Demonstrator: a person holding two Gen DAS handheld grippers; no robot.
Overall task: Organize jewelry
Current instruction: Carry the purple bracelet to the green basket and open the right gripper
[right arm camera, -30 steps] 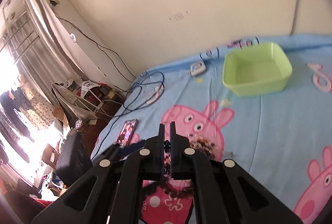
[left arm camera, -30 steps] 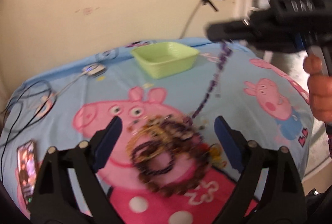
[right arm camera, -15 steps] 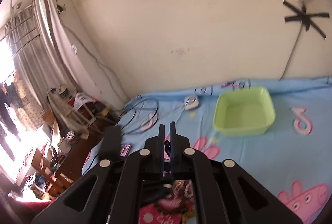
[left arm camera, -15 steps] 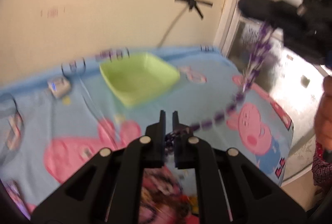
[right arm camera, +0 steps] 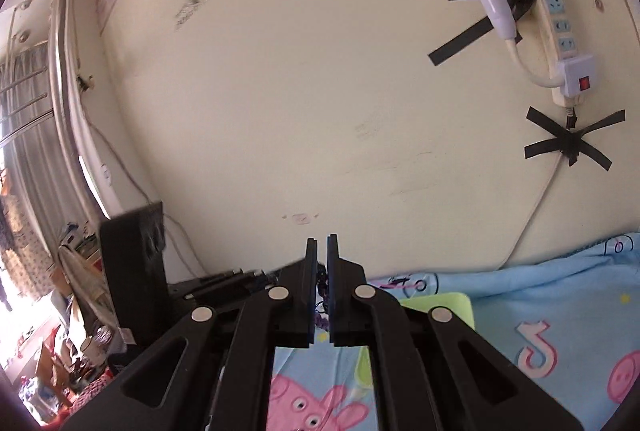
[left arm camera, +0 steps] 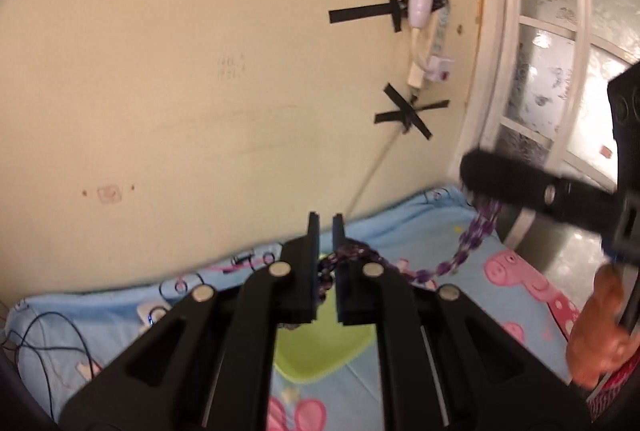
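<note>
Both grippers are pinched on the same purple bead necklace [left arm camera: 464, 251] here, one at each end. The left gripper [left arm camera: 325, 231] has its jaws nearly together with a bunch of beads caught between them, and the right gripper [right arm camera: 322, 251] is clamped the same way, dark beads showing in the slit. In the left view the strand sags in a loop from the left jaws up to the right gripper's tip, well above the bed [left arm camera: 420, 227].

The green basket [left arm camera: 320, 347] sits on the bed right under the left gripper, mostly hidden behind the fingers, so I'd guess the step is getting the necklace into it.

How I'd do it:
- Bring both ends down over the basket together, so the sagging middle lands inside first and doesn't drape over the rim.
- Move the grippers closer to each other on the way down. A taut strand can flick out once one end lets go.
- Release low, one end at a time, and check the beads actually drop out of the jaws, since they can snag on the pads.

Can't tell from either view whether anything else is tangled on the strand, so lift away slowly.
</note>
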